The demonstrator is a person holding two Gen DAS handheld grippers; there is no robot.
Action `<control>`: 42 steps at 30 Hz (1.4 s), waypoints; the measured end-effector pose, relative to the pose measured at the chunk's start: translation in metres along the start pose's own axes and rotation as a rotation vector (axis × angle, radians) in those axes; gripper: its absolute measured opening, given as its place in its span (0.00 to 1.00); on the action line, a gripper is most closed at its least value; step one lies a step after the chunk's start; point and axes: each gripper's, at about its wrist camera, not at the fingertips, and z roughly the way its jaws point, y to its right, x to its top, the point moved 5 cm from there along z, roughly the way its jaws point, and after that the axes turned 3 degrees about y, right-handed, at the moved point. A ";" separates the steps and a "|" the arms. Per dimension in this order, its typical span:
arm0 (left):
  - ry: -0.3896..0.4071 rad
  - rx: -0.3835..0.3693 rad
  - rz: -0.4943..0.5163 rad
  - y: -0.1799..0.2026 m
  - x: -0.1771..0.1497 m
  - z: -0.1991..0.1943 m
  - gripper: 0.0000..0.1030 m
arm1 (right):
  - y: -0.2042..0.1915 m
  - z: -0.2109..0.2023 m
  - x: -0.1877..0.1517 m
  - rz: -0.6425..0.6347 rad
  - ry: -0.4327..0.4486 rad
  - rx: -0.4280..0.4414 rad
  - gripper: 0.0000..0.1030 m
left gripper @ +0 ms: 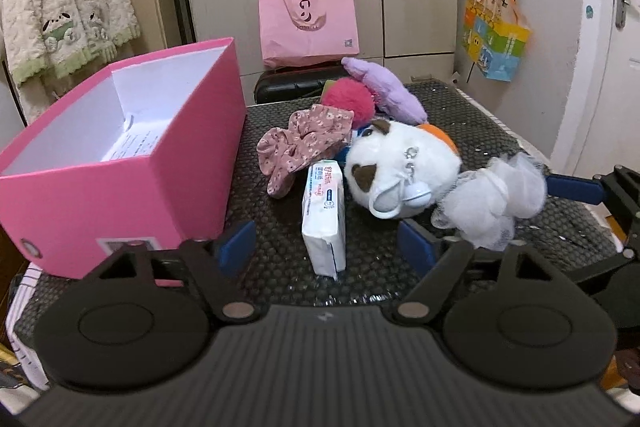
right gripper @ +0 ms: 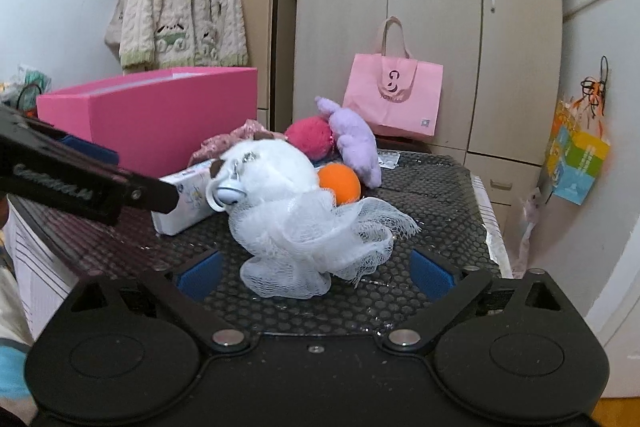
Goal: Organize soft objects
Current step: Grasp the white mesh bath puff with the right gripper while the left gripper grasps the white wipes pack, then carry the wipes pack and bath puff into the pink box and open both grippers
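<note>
Left gripper point(left gripper: 326, 247): jaws partly open, nothing held. The tissue pack point(left gripper: 325, 219) stands on edge between the pads, with a clear gap on both sides. Right gripper point(right gripper: 314, 269): jaws wide, empty, straddling the white mesh bath pouf point(right gripper: 316, 247); no pad contact that I can see.

How I'd do the step: push the left in so the pads land on the pack's broad faces at mid-length, not the crimped near end. Squeeze gently, since the film wrap looks slippery and the pack will give. Take the pouf low and through its dense core; loose netting will just pull out.

Layout from the left wrist: pink box point(left gripper: 192, 163) at 10 o'clock, lid off, a paper sheet inside, plenty of room. Floral scrunchie point(left gripper: 304, 143) at 12, white plush toy point(left gripper: 400, 171) at 1 with the pouf against it, red pompom point(left gripper: 348, 99) and lilac plush star point(left gripper: 384, 91) behind. From the right wrist an orange ball point(right gripper: 340, 183) sits just behind the plush.

Everything soft is still on the black honeycomb mat point(left gripper: 280, 259); I see none boxed yet.
</note>
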 end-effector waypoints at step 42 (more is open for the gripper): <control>0.004 -0.065 -0.093 -0.012 -0.006 0.042 0.22 | 0.002 0.005 -0.002 0.042 0.010 -0.045 0.24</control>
